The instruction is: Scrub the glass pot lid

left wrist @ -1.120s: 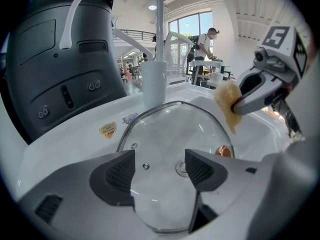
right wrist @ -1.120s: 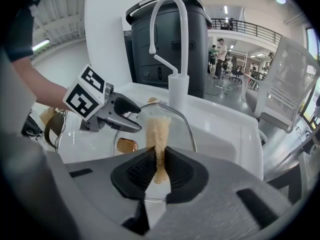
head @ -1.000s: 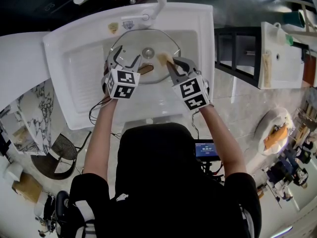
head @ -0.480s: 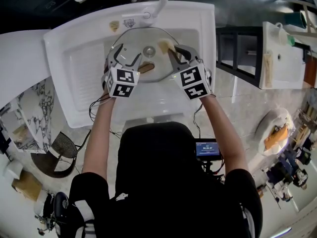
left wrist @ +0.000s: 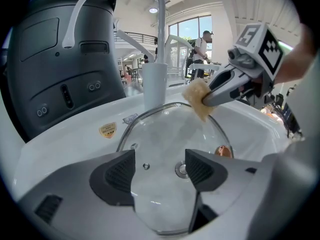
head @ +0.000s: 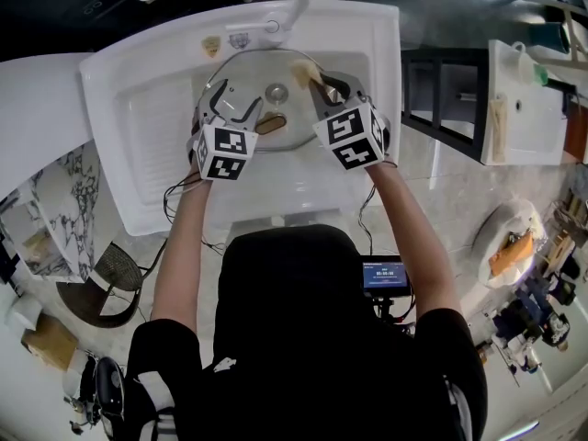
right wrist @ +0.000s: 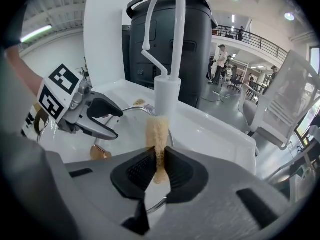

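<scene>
Right gripper (right wrist: 157, 170) clamps a tan sponge (right wrist: 157, 131) tight between its jaws, holding it against the far rim of the lid (head: 292, 125), near the faucet (right wrist: 167, 91). Left gripper (left wrist: 160, 170) has its jaws spread wide over the lid's near part, gripping nothing. That lid sits in the white sink (head: 138, 127).

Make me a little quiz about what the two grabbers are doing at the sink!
1. True or false: the right gripper is pinching a yellow sponge.
2. Where is the glass pot lid? A: in the white sink. B: on the floor. C: on a chair.
3. Fill the gap: the left gripper has its jaws ____, with nothing pinched between them.

Key: 1 true; 2 A; 3 apart.
</scene>
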The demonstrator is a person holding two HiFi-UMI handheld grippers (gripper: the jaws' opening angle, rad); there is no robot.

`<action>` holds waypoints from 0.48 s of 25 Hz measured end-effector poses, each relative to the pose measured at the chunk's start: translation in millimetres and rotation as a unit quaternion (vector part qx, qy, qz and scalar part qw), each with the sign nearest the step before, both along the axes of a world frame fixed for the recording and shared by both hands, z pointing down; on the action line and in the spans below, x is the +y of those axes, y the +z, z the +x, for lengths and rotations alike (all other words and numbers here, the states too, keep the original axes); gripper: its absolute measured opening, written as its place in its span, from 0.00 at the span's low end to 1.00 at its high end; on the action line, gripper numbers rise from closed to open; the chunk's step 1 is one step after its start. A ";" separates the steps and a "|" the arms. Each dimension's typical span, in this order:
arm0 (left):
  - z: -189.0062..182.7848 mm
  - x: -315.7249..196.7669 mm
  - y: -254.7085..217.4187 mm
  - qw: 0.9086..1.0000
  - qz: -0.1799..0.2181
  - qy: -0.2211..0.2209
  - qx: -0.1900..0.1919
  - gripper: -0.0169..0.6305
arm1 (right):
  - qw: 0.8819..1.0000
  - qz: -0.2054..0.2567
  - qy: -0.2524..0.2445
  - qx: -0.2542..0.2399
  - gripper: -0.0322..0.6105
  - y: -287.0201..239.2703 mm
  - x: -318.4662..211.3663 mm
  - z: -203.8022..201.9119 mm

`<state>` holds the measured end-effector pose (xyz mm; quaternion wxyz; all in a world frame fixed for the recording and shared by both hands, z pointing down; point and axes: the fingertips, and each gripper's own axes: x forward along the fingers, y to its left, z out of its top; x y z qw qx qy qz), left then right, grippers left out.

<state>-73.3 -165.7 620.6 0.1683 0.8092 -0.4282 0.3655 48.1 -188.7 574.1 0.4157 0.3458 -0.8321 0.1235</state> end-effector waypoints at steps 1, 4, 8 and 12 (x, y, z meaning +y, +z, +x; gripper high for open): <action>0.1 0.0 0.1 1.000 0.000 0.000 0.000 0.47 | 1.000 0.000 -0.002 0.006 0.10 1.8 0.3 0.8; -0.3 0.1 0.0 1.000 0.002 0.000 0.001 0.47 | 1.000 -0.002 -0.003 0.014 0.10 7.7 1.0 1.9; -0.2 0.0 -0.3 1.000 0.005 0.000 0.004 0.47 | 1.000 -0.005 -0.001 0.020 0.10 14.3 1.0 3.1; -0.4 0.1 -0.2 1.000 0.005 0.000 0.005 0.47 | 1.000 -0.009 -0.003 0.026 0.10 20.7 0.5 2.8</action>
